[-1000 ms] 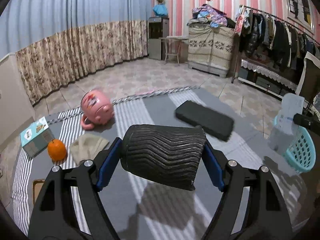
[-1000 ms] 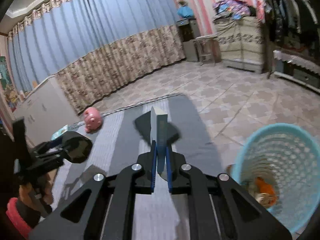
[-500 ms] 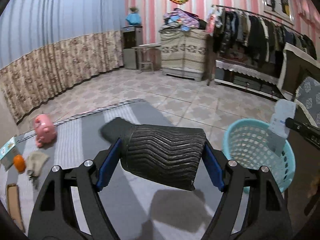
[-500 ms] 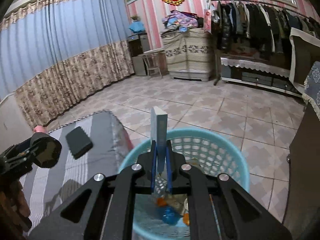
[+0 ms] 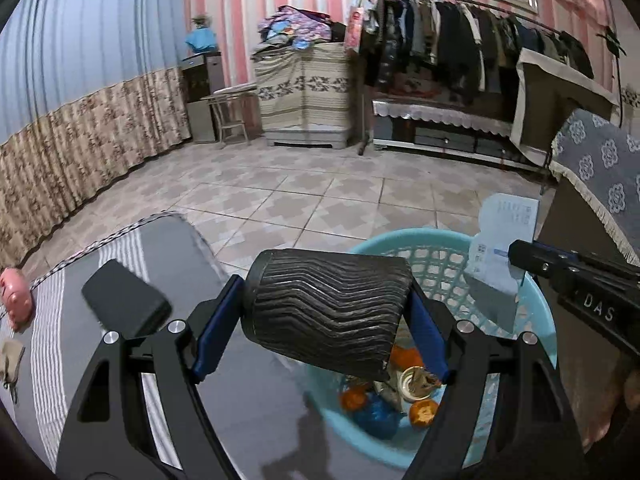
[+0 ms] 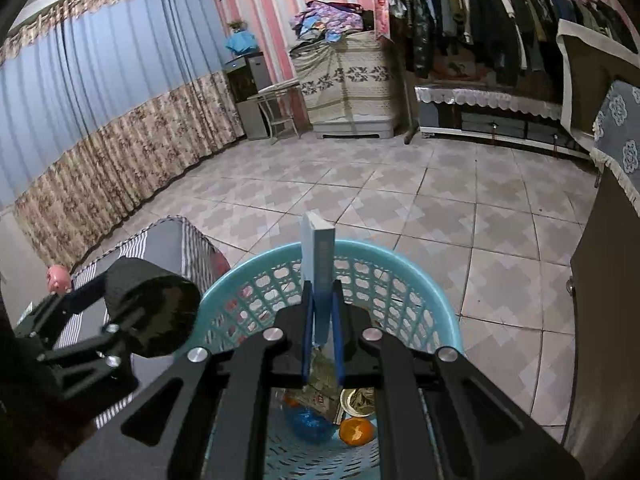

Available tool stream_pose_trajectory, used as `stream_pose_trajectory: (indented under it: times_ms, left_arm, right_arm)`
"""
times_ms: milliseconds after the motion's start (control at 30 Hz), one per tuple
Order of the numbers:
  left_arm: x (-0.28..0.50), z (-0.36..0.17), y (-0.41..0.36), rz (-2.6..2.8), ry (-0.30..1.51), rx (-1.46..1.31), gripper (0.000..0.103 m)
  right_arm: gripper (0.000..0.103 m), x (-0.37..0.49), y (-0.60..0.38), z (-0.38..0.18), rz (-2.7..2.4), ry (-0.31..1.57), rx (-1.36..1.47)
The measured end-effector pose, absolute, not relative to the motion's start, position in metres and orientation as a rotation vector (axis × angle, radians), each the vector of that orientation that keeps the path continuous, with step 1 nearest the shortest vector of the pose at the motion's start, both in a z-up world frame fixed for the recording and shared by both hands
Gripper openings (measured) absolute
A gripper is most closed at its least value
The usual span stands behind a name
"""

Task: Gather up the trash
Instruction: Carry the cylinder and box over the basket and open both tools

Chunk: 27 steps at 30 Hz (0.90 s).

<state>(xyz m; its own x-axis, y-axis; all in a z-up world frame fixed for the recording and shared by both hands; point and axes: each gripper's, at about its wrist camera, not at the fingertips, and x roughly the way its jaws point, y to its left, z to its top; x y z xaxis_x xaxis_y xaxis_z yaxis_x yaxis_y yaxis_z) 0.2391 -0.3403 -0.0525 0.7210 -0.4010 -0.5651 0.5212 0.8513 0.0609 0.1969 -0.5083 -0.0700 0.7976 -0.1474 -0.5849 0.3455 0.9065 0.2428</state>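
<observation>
My left gripper [image 5: 320, 312] is shut on a black ribbed paper cup [image 5: 326, 308], held sideways at the near-left rim of a light blue mesh basket [image 5: 536, 300]. My right gripper [image 6: 320, 328] is shut on a thin pale blue carton [image 6: 318, 256], held upright over the same basket [image 6: 424, 284]. The carton also shows in the left wrist view [image 5: 502, 240], over the basket's right side. The basket holds orange peel, a blue bag and wrappers [image 6: 320, 420]. The cup shows in the right wrist view [image 6: 152, 308] beside the basket's left rim.
A striped grey mattress [image 5: 168, 240] lies left of the basket with a black case [image 5: 124, 300] and a pink piggy bank [image 5: 14, 296] on it. A dark cabinet with a lace cloth [image 5: 592, 184] stands right. Tiled floor [image 6: 400, 192] stretches beyond.
Both grippers swung right from the mattress toward the basket. The cup now sits at the basket's rim, and the carton stays over its middle.
</observation>
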Motion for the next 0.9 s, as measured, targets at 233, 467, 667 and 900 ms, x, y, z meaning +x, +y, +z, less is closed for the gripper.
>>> stream_pose_trajectory:
  times_ms: [233,467,667,900]
  left_arm:
    - [0.240,-0.054,-0.362,-0.550,0.582,0.253,0.090]
    - [0.237,-0.041,-0.333,-0.477,0.565,0.231,0.096]
    - [0.229,-0.027,-0.287,-0.389,0.524,0.197,0.097]
    - [0.230,-0.018,-0.240,-0.320,0.536,0.125,0.097]
  right_arm:
    - [0.009,0.188,-0.520,-0.074,-0.280,0.574,0.406]
    - [0.009,0.189,-0.514,-0.072,-0.269,0.575,0.395]
    - [0.009,0.197,-0.502,-0.071,-0.240,0.581,0.369]
    - [0.032,0.204,-0.492,-0.076,-0.240,0.589,0.379]
